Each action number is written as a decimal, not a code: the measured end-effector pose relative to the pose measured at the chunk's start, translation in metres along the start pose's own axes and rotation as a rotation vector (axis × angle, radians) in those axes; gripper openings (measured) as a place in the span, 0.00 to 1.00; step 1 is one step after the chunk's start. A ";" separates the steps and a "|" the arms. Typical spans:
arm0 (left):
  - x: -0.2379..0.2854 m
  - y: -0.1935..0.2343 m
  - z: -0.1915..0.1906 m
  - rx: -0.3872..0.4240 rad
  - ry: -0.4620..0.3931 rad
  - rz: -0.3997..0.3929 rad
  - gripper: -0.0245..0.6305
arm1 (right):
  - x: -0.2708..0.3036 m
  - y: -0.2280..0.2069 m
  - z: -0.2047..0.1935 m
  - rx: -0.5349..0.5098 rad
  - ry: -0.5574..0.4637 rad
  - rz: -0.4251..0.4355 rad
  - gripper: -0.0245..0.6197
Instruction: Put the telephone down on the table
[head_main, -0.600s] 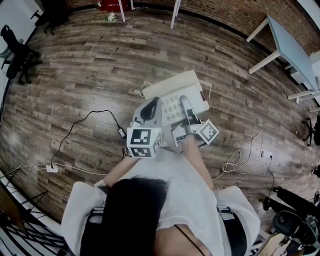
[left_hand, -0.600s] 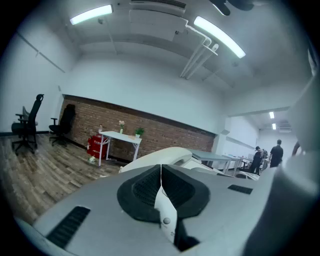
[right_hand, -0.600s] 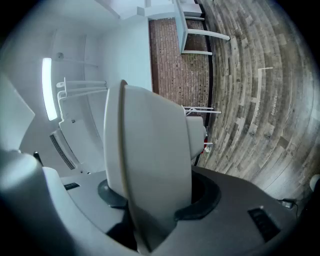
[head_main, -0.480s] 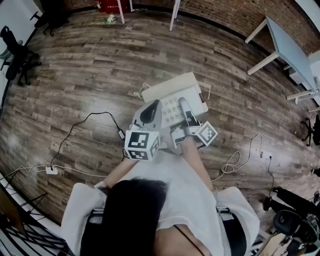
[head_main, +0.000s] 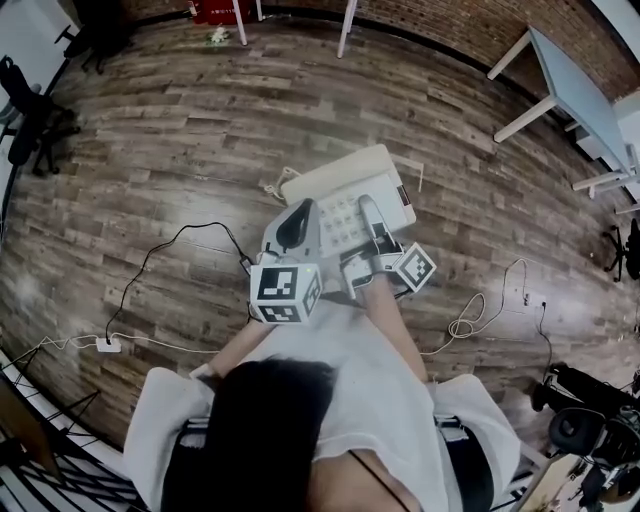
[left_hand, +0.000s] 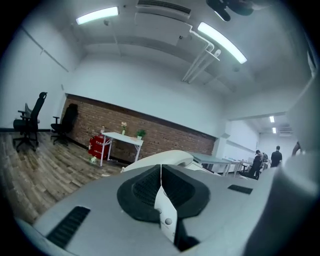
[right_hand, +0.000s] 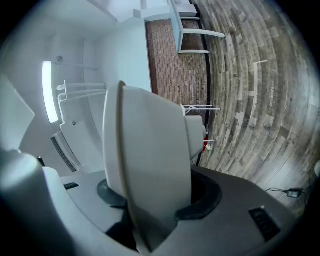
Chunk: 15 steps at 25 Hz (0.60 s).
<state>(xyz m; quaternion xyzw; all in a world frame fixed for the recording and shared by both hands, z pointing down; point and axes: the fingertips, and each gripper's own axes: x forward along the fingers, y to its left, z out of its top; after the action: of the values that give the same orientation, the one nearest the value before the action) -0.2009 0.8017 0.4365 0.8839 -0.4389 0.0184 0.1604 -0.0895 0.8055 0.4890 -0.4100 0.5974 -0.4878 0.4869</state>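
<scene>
One edge of the telephone (head_main: 335, 182) sits clamped in the right tool (head_main: 370, 212)

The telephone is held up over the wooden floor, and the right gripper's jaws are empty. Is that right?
Not quite. The right gripper is not empty: its jaws are clamped on the telephone, as the right gripper view shows. The rest stands: the telephone is held up over the wooden floor.
</scene>
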 end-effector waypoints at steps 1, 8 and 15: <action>-0.001 0.001 0.002 0.005 -0.005 -0.006 0.08 | 0.001 -0.001 -0.002 0.011 -0.004 0.004 0.41; 0.000 0.014 0.009 -0.025 -0.017 -0.027 0.08 | 0.007 -0.004 -0.004 0.039 -0.032 0.032 0.41; 0.009 0.030 0.005 -0.061 0.003 -0.010 0.08 | 0.017 -0.007 0.003 0.035 -0.043 0.039 0.41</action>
<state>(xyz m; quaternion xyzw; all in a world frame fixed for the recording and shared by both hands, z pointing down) -0.2193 0.7765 0.4409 0.8808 -0.4346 0.0055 0.1878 -0.0897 0.7875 0.4931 -0.4001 0.5862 -0.4795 0.5161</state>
